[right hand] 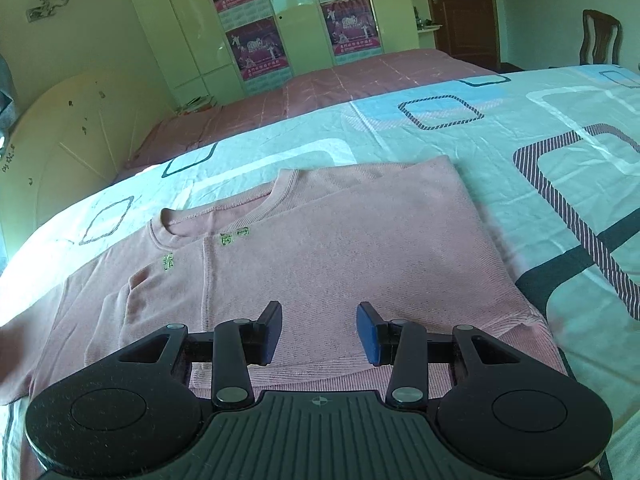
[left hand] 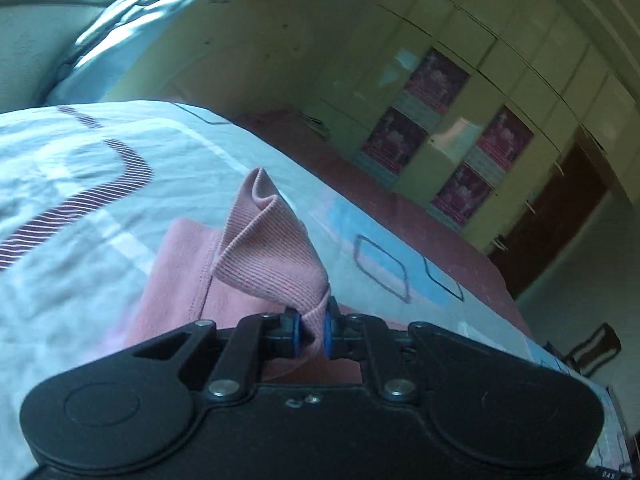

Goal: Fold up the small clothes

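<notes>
A pink sweatshirt lies on the bed, collar toward the far side, its right part folded over the body. My right gripper is open and empty, just above the shirt's near hem. In the left wrist view my left gripper is shut on a ribbed pink cuff of the pink sweatshirt and holds it lifted above the rest of the garment. The cuff stands up in a fold beyond the blue pads.
The bed sheet is pale blue with square patterns. A second bed with a pink cover stands behind. A cream headboard is at the left, wardrobes with posters at the back, and a chair at the far right.
</notes>
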### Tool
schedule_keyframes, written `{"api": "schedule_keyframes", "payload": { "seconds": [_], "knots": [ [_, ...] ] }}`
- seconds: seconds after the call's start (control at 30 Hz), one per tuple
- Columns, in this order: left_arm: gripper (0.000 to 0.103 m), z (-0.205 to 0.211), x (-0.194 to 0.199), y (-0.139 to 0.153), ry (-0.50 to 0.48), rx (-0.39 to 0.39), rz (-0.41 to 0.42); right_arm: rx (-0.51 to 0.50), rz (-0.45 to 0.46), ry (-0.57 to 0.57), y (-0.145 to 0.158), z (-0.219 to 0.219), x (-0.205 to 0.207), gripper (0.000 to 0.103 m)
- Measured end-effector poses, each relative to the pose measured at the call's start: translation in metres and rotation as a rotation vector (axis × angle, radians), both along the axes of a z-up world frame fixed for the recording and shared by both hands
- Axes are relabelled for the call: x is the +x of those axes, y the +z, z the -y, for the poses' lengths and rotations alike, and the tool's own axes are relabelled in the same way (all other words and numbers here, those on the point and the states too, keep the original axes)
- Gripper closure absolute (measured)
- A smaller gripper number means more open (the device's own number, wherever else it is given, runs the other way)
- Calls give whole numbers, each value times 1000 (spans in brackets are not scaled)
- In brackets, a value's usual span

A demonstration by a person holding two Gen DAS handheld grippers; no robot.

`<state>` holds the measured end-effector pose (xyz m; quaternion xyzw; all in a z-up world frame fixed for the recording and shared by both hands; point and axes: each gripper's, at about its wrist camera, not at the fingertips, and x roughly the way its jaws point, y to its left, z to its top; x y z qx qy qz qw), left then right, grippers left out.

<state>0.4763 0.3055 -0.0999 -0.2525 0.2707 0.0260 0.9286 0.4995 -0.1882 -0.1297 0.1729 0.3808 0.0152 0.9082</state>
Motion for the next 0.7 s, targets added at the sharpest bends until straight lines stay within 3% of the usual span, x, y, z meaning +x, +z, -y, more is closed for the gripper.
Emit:
{"api": "schedule_keyframes", "payload": {
  "seconds": [0.27, 0.4, 0.43, 0.47, 0.5, 0.53, 0.6, 0.7],
  "knots": [
    [94, 194, 36, -22, -379, 245, -103, 47, 27, -34, 11, 25, -13, 62],
    [90, 258, 47, -50, -519, 326, -158, 89, 39, -43, 17, 38, -22, 62],
    [82, 269, 50, -59, -558, 325, -173, 102, 40, -42, 17, 41, -25, 62],
    [60, 276, 50, -65, -582, 307, -173, 118, 41, -41, 18, 43, -27, 62],
    [45, 281, 48, -68, -599, 291, -157, 136, 40, -39, 18, 45, -28, 61],
    [24, 284, 44, -68, -619, 270, -131, 160, 39, -32, 18, 47, -29, 43],
    [26, 281, 36, -63, -613, 276, -114, 206, 55, -6, 20, 45, -30, 20],
    [27, 259, 18, -52, -545, 311, -100, 247, 64, 72, 20, 30, -23, 21]
  ]
}}
